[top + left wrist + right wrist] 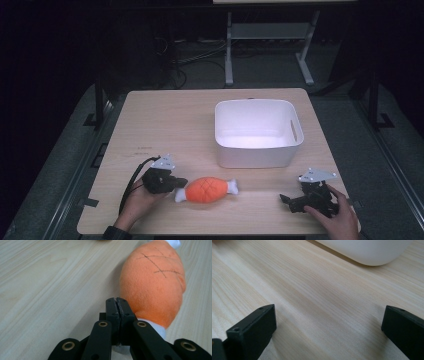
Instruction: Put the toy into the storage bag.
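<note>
Left gripper (176, 183) touches the orange plush drumstick (206, 190) on the surface (165, 120); white bin (257, 133) beyond, right gripper (290, 200) well apart.

Black left gripper (117, 305), brass rivets, grey three-cornered plate, trailing black cable

Dim room, grey floor (60, 145), white table frame (229, 50) behind.

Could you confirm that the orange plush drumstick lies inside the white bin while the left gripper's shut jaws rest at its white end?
Not quite: the orange plush drumstick lies on the table in front of the white bin, not inside it, as the high view shows. The left gripper is shut at its white end.
</note>
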{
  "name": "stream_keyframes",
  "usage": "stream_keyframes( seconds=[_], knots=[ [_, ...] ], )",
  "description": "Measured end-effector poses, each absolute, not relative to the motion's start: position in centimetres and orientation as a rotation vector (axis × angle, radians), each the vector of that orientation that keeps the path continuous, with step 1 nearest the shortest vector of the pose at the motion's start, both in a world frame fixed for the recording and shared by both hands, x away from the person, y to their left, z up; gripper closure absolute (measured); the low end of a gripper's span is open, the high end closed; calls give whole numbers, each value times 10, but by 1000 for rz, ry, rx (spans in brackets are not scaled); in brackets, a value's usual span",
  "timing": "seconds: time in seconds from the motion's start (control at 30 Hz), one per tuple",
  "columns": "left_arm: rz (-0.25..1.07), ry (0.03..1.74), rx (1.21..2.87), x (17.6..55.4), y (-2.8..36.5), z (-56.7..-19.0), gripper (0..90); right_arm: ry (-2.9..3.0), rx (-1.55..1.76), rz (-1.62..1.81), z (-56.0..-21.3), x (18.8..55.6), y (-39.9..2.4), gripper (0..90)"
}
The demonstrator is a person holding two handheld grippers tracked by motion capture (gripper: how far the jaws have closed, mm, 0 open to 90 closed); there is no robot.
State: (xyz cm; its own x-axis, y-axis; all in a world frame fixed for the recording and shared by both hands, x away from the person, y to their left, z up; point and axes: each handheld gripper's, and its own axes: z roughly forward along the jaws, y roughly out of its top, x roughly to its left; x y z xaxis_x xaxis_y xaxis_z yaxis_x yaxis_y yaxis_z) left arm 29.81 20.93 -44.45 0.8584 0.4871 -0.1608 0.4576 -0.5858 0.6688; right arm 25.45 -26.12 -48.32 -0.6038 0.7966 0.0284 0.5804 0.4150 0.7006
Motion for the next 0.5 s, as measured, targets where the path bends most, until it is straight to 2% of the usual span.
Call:
stream_keyframes(
  seconds=[0.5],
  knots=[
    [31,711,2242,275,223,-444,884,2365,1193,987,-483,254,-261,0]
  ],
)
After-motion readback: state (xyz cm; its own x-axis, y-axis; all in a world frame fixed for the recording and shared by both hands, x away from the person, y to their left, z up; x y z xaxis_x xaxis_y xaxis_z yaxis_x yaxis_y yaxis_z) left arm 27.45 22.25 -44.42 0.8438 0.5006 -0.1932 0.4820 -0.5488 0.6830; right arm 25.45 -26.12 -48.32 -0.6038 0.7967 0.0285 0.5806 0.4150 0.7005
